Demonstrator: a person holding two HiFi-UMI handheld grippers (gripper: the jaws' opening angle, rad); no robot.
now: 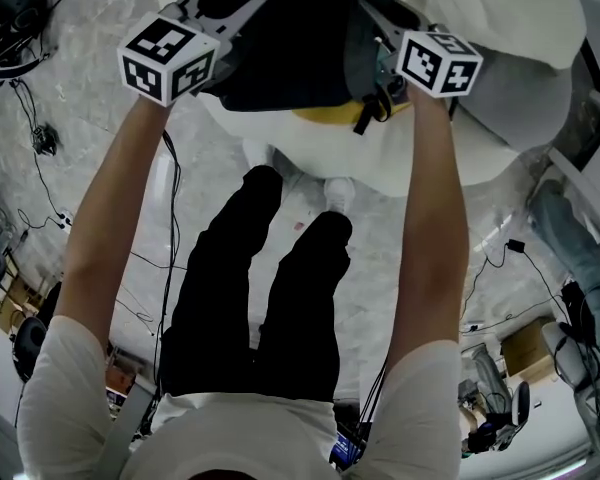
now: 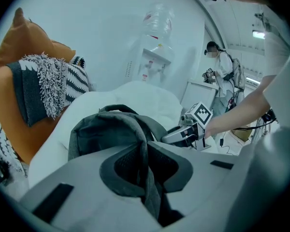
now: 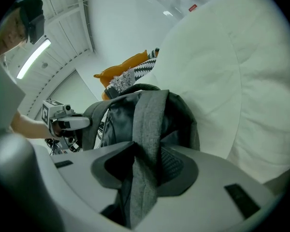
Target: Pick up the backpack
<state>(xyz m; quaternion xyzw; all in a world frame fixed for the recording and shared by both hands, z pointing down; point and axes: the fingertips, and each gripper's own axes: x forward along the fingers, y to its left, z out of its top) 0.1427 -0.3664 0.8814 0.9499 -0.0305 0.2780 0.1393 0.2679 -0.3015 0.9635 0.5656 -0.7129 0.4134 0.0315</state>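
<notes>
White duvet (image 1: 420,163) under backpack (image 1: 290,63), straps (image 3: 151,120) seemingly in left tongs (image 2: 146,164), right tongs (image 3: 144,174)

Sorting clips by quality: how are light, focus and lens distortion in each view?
Head view: evenly lit, sharp, bowed at the edges. Left gripper view: fisheye circle, black corners, bluish cast, backpack strap soft up close. Right gripper view: same corners, white quilt nearly washed out.
</notes>
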